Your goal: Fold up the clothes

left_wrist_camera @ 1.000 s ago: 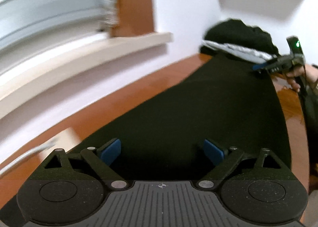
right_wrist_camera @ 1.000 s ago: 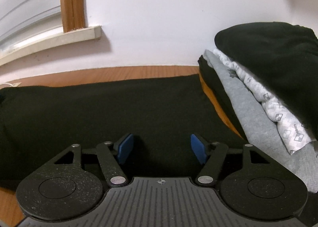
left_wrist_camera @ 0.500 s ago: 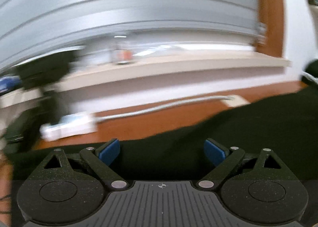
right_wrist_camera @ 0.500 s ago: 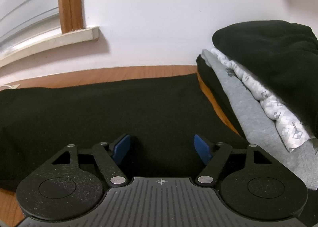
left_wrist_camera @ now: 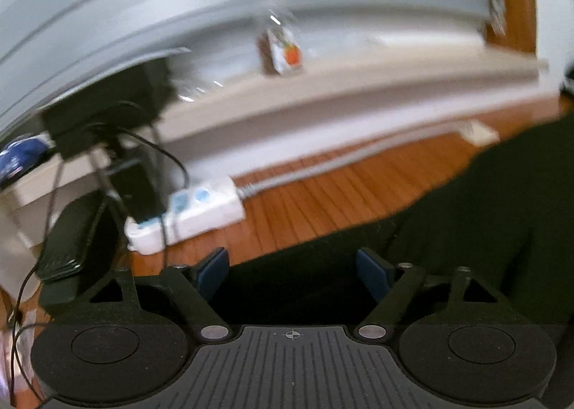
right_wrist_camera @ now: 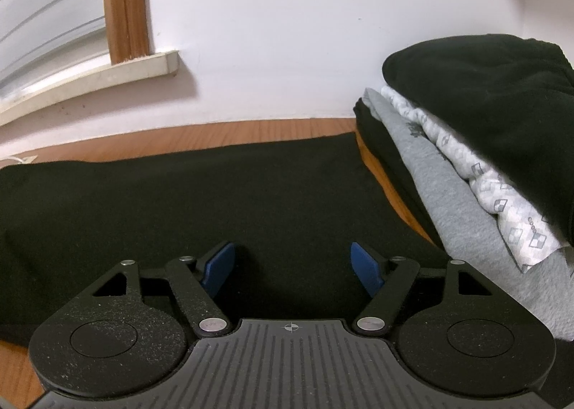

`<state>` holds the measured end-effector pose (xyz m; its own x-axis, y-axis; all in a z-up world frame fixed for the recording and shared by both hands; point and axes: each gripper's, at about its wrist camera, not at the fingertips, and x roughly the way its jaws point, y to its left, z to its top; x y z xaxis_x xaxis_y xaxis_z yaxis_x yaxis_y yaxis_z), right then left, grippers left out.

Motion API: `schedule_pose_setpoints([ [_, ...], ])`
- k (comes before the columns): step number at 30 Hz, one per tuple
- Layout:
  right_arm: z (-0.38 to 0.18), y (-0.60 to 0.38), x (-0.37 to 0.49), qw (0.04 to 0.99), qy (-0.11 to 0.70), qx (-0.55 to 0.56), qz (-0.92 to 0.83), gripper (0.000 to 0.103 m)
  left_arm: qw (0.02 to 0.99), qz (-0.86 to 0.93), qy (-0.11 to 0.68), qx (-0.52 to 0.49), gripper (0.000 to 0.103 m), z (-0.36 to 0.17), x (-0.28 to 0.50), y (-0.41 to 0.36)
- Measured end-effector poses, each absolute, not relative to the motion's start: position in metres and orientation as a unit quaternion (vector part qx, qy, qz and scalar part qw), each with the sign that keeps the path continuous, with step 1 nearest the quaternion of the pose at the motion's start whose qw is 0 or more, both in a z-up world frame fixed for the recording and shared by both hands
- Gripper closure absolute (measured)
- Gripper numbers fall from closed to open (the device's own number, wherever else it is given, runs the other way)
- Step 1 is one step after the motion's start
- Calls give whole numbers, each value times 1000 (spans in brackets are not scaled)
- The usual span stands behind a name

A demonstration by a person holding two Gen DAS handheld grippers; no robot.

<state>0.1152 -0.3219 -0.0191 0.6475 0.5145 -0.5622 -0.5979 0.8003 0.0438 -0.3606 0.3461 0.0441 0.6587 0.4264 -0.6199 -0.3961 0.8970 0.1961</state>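
Observation:
A black garment [right_wrist_camera: 201, 201] lies flat on the wooden table [right_wrist_camera: 222, 133]. It also shows in the left wrist view [left_wrist_camera: 484, 215], lower right. My left gripper [left_wrist_camera: 294, 271] is open and empty, just above the garment's left edge. My right gripper [right_wrist_camera: 292, 265] is open and empty, low over the garment near its right end. A stack of folded clothes [right_wrist_camera: 477, 143], black on top of patterned white and grey, stands right of the garment.
A white power strip [left_wrist_camera: 190, 215] with a grey cable lies on the table [left_wrist_camera: 323, 201] left of the garment. Black gear with thin wires [left_wrist_camera: 93, 172] stands at far left. A window sill [right_wrist_camera: 89, 82] and white wall run behind.
The left gripper has swung left, from looking along the garment to facing the window and power strip at its left edge. The right gripper has barely moved. Both stay open.

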Motion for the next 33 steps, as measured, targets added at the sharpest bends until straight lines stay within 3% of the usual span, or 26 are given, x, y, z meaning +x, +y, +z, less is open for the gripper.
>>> schedule_pose_setpoints([
  [5,-19,-322,114,905,285,-73,309,31,906,222,360,28,24,33,-357,342],
  [6,-19,-322,114,905,284,-72,309,31,906,220,360,25,32,32,-356,343],
  [7,-19,-322,114,904,284,-72,310,31,907,217,360,21,73,32,-356,345],
  [8,-19,-323,114,904,284,-71,311,31,909,220,355,12,103,33,-357,348],
  [12,-19,-321,113,904,285,-75,310,31,920,282,267,-44,102,52,-368,365],
  [17,-19,-321,113,904,285,-79,310,31,909,300,290,-17,100,50,-365,360],
  [18,-19,-321,114,904,285,-79,310,31,904,311,291,-17,95,49,-366,362],
  [19,-19,-321,114,904,285,-78,310,31,899,328,288,-20,81,50,-369,364],
  [20,-19,-321,114,904,285,-78,310,31,897,337,286,-26,75,52,-372,367],
  [22,-19,-322,114,904,285,-78,310,31,896,345,275,-39,48,56,-381,371],
  [24,-19,-322,114,904,285,-78,310,31,896,355,264,-37,38,61,-392,366],
  [28,-18,-321,113,904,285,-78,310,31,899,353,253,-43,27,65,-415,344],
  [33,-18,-320,113,905,286,-76,306,27,918,306,248,-38,24,65,-412,300],
])
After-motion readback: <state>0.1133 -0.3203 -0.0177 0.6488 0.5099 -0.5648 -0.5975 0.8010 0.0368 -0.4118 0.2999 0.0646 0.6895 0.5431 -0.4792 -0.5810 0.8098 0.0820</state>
